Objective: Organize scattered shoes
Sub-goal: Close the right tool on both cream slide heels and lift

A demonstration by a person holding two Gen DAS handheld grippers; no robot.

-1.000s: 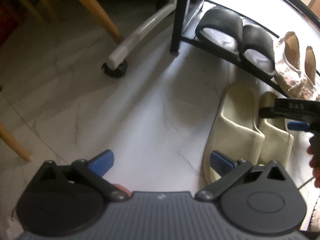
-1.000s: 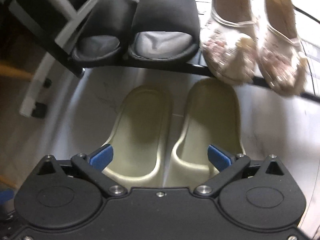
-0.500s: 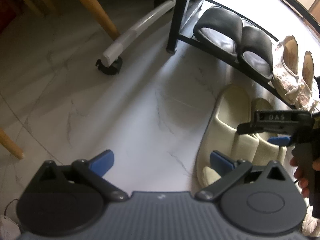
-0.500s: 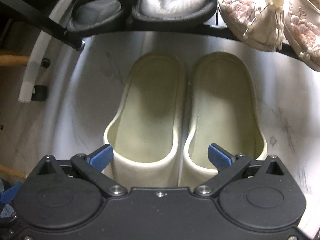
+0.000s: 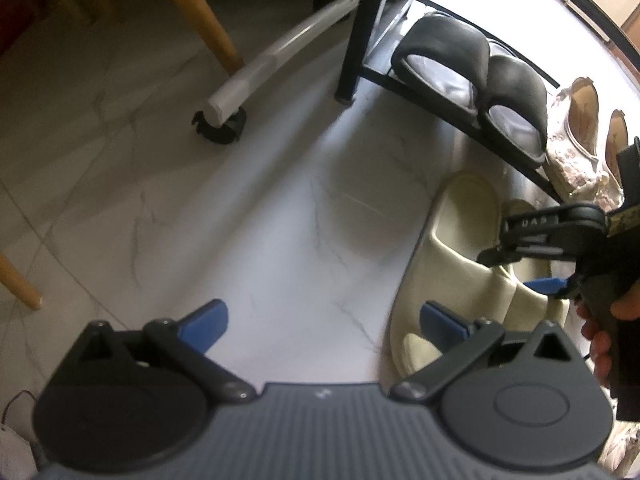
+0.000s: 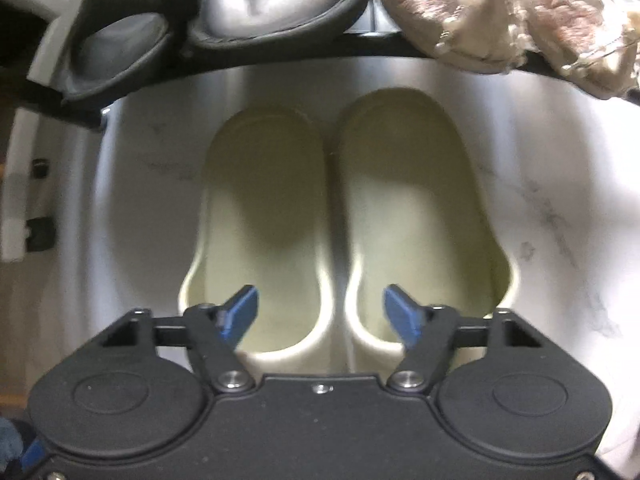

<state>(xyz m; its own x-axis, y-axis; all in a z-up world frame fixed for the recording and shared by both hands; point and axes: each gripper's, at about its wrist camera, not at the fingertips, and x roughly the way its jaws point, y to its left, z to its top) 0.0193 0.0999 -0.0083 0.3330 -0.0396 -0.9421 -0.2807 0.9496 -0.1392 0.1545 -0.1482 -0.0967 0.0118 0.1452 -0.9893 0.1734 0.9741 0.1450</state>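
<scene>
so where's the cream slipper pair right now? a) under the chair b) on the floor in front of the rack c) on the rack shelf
b: the cream slippers lie side by side on the marble floor, just below the rack holding the black slippers.

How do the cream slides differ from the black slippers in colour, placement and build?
The cream slides sit on the marble floor; the black slippers rest on the black rack. The cream slides are one pale colour all over; the black slippers are dark with grey insoles. The cream slides look moulded in one piece, the black slippers padded. Both are open-heeled pairs set side by side.
</scene>
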